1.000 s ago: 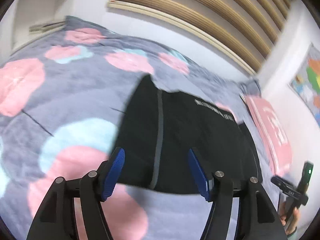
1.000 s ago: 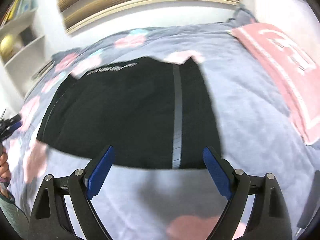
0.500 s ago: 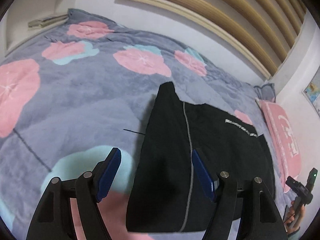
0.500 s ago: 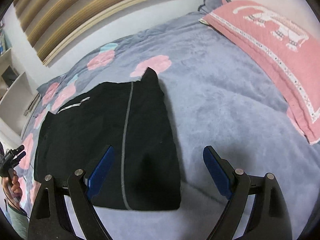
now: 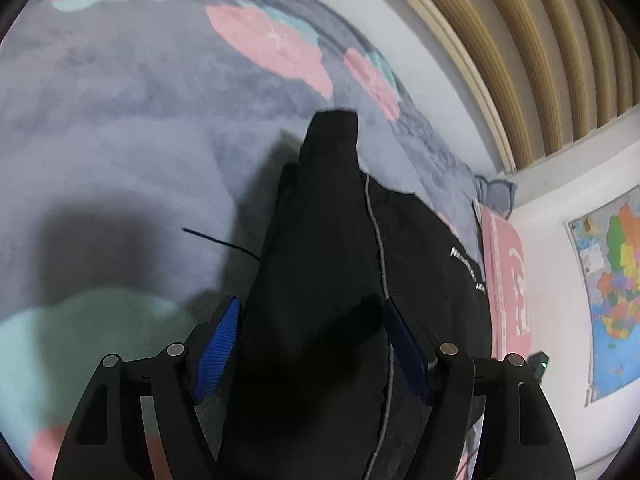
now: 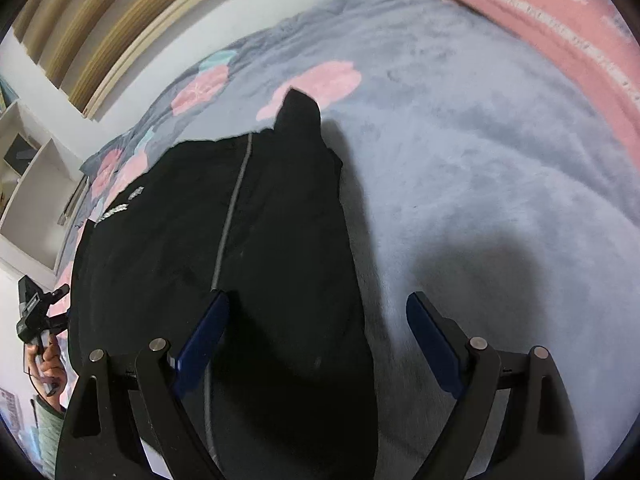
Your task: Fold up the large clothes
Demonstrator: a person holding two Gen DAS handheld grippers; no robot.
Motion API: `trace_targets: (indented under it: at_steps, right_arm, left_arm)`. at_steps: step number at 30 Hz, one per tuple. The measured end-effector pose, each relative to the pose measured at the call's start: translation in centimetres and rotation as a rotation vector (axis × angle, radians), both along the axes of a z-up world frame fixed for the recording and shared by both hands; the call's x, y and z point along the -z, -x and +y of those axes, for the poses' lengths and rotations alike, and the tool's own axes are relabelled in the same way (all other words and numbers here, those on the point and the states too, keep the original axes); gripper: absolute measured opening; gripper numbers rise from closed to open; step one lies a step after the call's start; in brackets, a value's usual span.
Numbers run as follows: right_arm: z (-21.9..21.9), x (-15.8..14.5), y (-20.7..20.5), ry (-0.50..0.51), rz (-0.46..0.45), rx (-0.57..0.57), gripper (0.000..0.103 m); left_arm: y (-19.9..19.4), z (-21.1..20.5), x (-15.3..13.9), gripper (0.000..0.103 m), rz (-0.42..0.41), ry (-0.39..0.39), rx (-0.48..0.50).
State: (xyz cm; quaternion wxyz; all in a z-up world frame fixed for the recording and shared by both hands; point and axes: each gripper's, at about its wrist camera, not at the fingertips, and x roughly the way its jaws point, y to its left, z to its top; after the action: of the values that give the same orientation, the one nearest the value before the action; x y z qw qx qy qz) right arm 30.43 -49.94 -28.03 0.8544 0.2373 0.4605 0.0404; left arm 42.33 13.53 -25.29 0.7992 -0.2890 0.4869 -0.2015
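The work surface was a bed covered by a plush grey blanket point(image 5: 120, 128) printed with large pink and pale teal flower shapes. The pile appeared soft and lightly rumpled, with dark shadows of the tools cast across it. A black garment point(image 5: 332, 280) lay flat on the blanket, partly folded, with a thin grey seam line running its length and a short line of white lettering near one edge. One narrow end of it pointed toward the wall side of the bed.

The left gripper point(image 5: 310, 340) stood low over the near part of the garment, its jaws wide apart and recently widened a little further. The blue pads point(image 5: 218, 344) straddled the cloth on either side without pressing on it. The right gripper point(image 6: 316, 340) stood over the other long edge of the same garment with jaws spread very wide. One pad lay above the black cloth and the other above bare blanket, and nothing was clamped.

Behind the bed ran a white wall fitted with a headboard of tan ribbed slats point(image 5: 540, 52). A pink pillow point(image 6: 560, 20) with white patterning lay at the head end of the bed. A coloured map point(image 5: 612, 280) hung on the adjoining wall. White open shelving point(image 6: 28, 184) stood at the opposite side of the room. In the right wrist view, a hand point(image 6: 50, 364) with a greenish sleeve held the left tool's handle at the frame edge.
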Motion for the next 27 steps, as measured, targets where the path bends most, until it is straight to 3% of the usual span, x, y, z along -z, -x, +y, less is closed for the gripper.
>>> trace_targets:
  at_steps: [2, 4, 6, 7, 11, 13, 16, 20, 24, 25, 26, 27]
  right_arm:
    - [0.0, 1.4, -1.2, -0.069, 0.032, -0.039, 0.092]
    - [-0.3, 2.2, -1.9, -0.127, 0.032, -0.041, 0.091]
    - [-0.5, 2.1, -2.1, -0.189, -0.001, -0.074, 0.074]
    - [-0.2, 1.7, -2.1, -0.206, -0.019, -0.098, 0.059]
    - [0.9, 0.9, -2.2, -0.105, -0.012, -0.133, 0.059]
    - [0.6, 1.3, -2.7, -0.137, 0.001, -0.139, 0.062]
    - [-0.2, 2.9, -3.6, -0.179, 0.043, -0.129, 0.084]
    - [-1.1, 4.3, -4.0, -0.309, 0.035, -0.181, 0.088]
    - [1.1, 3.9, -5.0, -0.286, 0.014, -0.257, 0.085]
    - [1.8, 3.7, -5.3, -0.286, 0.006, -0.277, 0.074]
    - [2.3, 3.3, -5.3, -0.268, -0.006, -0.283, 0.071]
    - [2.5, 3.0, -5.3, -0.252, -0.017, -0.286, 0.069]
  left_arm:
    - [-1.4, -0.9, 1.5, 0.074, 0.073, 0.003, 0.058]
    - [-2.5, -1.5, 3.1, 0.074, 0.146, 0.058, 0.089]
    - [-3.0, -1.7, 3.8, 0.071, 0.152, 0.127, 0.09]
    - [-2.9, -1.9, 3.6, 0.066, 0.137, 0.15, 0.095]
    - [-1.8, -2.2, 1.7, 0.06, 0.051, 0.212, 0.155]
    - [-2.1, -1.9, 2.0, 0.06, 0.07, 0.252, 0.15]
    - [-2.8, -2.2, 3.6, 0.062, 0.127, 0.208, 0.131]
    - [-3.5, -2.5, 5.6, 0.074, 0.189, 0.247, 0.119]
    - [-3.8, -3.9, 5.2, 0.077, 0.171, 0.206, 0.112]
    - [-3.8, -4.4, 5.0, 0.077, 0.159, 0.186, 0.114]
    - [-3.6, -5.1, 4.4, 0.075, 0.136, 0.15, 0.111]
    - [-3.5, -5.2, 4.1, 0.065, 0.122, 0.132, 0.109]
